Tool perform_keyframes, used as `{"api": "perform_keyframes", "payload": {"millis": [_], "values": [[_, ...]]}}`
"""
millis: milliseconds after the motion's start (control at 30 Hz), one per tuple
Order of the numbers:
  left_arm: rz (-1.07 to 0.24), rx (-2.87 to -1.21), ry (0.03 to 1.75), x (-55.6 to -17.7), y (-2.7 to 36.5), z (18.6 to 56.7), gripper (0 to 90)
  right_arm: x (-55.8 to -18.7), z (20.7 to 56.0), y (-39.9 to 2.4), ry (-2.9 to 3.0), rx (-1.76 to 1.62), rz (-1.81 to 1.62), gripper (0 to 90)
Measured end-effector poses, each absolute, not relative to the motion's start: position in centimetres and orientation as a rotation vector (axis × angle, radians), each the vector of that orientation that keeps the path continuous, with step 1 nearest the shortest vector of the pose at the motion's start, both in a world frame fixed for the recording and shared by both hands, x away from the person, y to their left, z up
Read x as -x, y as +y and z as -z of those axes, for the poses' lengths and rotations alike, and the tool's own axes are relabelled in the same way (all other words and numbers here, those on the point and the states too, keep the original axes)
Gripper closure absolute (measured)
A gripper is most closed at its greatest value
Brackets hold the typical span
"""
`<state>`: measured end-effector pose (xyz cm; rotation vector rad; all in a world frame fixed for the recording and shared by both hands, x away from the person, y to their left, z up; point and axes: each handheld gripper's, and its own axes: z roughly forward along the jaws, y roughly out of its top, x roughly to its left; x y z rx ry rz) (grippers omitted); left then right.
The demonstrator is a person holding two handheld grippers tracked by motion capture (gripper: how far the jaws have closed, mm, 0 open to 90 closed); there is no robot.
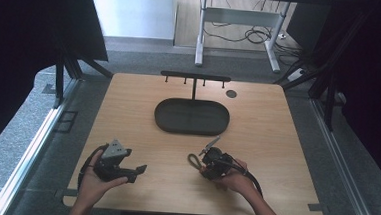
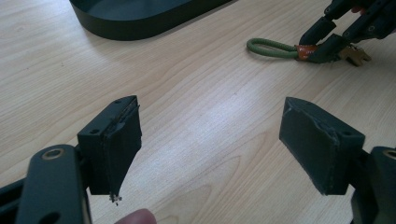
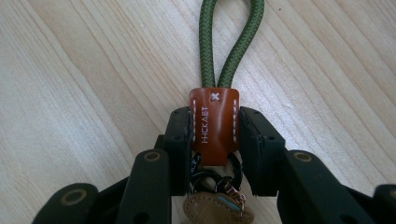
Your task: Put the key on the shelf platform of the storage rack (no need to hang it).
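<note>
Surface: wooden table (image 1: 276, 143) on grey floor; I see bare wood under both grippers.
Right gripper (image 3: 215, 140): jaws pressed onto the keychain (image 3: 214, 126), pinching its brown leather tab from both sides.
Keychain position: near table edge, right of centre; green cord loop (image 2: 271, 47) lies flat on the wood, metal ring behind the tab.
Left gripper (image 2: 210, 149): jaws spread wide, nothing between them.
Beyond: dark oval tray (image 1: 192, 116) with hook stand (image 1: 195, 78) at mid-table.
</note>
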<state>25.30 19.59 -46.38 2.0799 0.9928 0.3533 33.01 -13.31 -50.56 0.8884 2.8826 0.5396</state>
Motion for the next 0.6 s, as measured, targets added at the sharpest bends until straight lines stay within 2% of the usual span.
{"api": "perform_keyframes", "payload": {"millis": [600], "values": [[-0.354,-2.073,0.999,-25.3,19.7,46.3,21.2,-32.7,47.1,-14.3,2.84,-0.893,-0.625,66.7]]}}
